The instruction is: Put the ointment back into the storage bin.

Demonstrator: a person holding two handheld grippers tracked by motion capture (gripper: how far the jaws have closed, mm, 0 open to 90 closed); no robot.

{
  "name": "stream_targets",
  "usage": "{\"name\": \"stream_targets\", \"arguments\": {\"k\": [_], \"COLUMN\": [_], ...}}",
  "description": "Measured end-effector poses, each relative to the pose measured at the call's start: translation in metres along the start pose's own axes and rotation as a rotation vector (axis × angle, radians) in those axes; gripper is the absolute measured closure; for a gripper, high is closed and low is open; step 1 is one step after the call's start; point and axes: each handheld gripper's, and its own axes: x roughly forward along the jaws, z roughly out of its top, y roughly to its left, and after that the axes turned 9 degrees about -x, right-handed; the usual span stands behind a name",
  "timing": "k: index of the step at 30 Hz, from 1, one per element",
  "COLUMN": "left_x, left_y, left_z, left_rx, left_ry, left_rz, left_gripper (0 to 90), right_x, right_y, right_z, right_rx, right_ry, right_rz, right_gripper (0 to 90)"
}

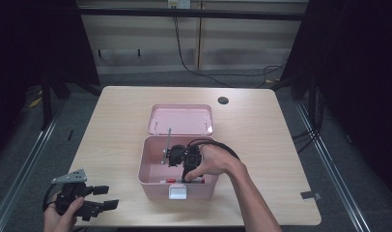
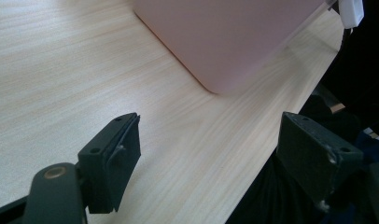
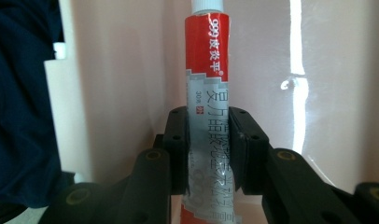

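A pink plastic box (image 1: 146, 180) stands open at the table's middle, its lid (image 1: 180, 119) lying just behind it. Inside the box my right gripper (image 1: 187, 178) reaches down near the front wall, shut on a red and silver ointment tube (image 3: 207, 102) with a white cap. In the right gripper view both pads (image 3: 177, 149) press the tube's flat body, and the pink wall (image 3: 131, 70) is close behind. My left gripper (image 1: 105, 197) rests at the table's front left corner, jaws wide apart with nothing between them. In its own view the left gripper (image 2: 208, 154) faces the box's rounded corner (image 2: 225, 46).
A white latch (image 1: 177, 192) sits on the box's front wall. A black cable loops over the box's right rim (image 1: 223, 145). A round dark hole (image 1: 223, 100) lies in the tabletop at the back right. The table's front edge (image 2: 262, 168) runs close by the left gripper.
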Motion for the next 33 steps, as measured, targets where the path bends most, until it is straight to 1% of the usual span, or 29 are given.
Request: {"name": "stream_targets", "arguments": {"k": [4, 5, 6, 8, 10, 11, 14, 15, 16, 18, 19, 20, 22, 23, 26, 28, 31, 32, 33], "left_x": [0.0, 0.0, 0.0, 0.0, 0.0, 0.0, 0.0, 0.0, 0.0, 0.0, 0.0, 0.0, 0.0, 0.0, 0.0, 0.0, -0.001, 0.0, 0.0], "left_y": [0.0, 0.0, 0.0, 0.0, 0.0, 0.0, 0.0, 0.0, 0.0, 0.0, 0.0, 0.0, 0.0, 0.0, 0.0, 0.001, 0.0, 0.0, 0.0], "left_z": [0.0, 0.0, 0.0, 0.0, 0.0, 0.0, 0.0, 0.0, 0.0, 0.0, 0.0, 0.0, 0.0, 0.0, 0.0, 0.0, 0.0, -0.001, 0.0], "left_rx": [-0.002, 0.0, 0.0, 0.001, 0.0, 0.001, -0.003, -0.004, -0.001, 0.0, 0.0, 0.0, -0.003, -0.004, -0.005, -0.002, -0.004, -0.004, -0.003], "left_ry": [-0.001, 0.0, 0.0, 0.001, 0.001, 0.001, 0.0, -0.001, 0.0, 0.001, 0.001, 0.0, -0.002, -0.002, 0.0, -0.001, -0.004, -0.005, -0.002], "left_rz": [-0.001, 0.004, 0.005, 0.005, 0.006, 0.007, 0.002, 0.004, 0.006, 0.005, 0.005, 0.005, 0.002, 0.001, 0.001, 0.002, 0.005, 0.006, 0.003], "left_gripper": [21.5, 21.5, 21.5, 21.5, 21.5, 21.5, 21.5, 21.5, 21.5, 21.5, 21.5, 21.5, 21.5, 21.5, 21.5, 21.5, 21.5, 21.5, 21.5], "right_x": [0.004, 0.004, 0.006, 0.008, 0.01, 0.01, 0.013, 0.014, 0.014, 0.016, 0.016, 0.016, 0.018, 0.019, 0.02, 0.021, 0.021, 0.021, 0.021], "right_y": [-0.002, -0.002, -0.002, -0.002, -0.003, -0.003, -0.005, -0.005, -0.005, -0.006, -0.006, -0.006, -0.008, -0.008, -0.009, -0.009, -0.008, -0.008, -0.008], "right_z": [0.001, 0.001, 0.001, 0.001, 0.001, 0.002, 0.004, 0.004, 0.005, 0.005, 0.006, 0.006, 0.007, 0.007, 0.008, 0.007, 0.007, 0.008, 0.008], "right_rx": [-0.012, -0.013, -0.024, -0.026, -0.045, -0.041, -0.042, -0.037, -0.039, -0.04, -0.038, -0.035, -0.048, -0.044, -0.042, -0.042, -0.037, -0.039, -0.037], "right_ry": [0.018, 0.03, 0.034, 0.035, 0.037, 0.049, 0.054, 0.048, 0.058, 0.048, 0.052, 0.054, 0.055, 0.049, 0.061, 0.051, 0.063, 0.076, 0.079], "right_rz": [-0.001, -0.008, -0.013, -0.017, -0.017, -0.018, -0.013, -0.012, -0.004, -0.003, 0.004, 0.002, 0.007, 0.01, 0.015, 0.016, 0.013, 0.001, 0.002], "right_gripper": [70.4, 70.5, 70.5, 70.4, 70.4, 70.4, 70.3, 70.4, 70.3, 70.3, 70.3, 70.3, 70.2, 70.1, 70.0, 70.0, 70.0, 70.0, 70.0]}}
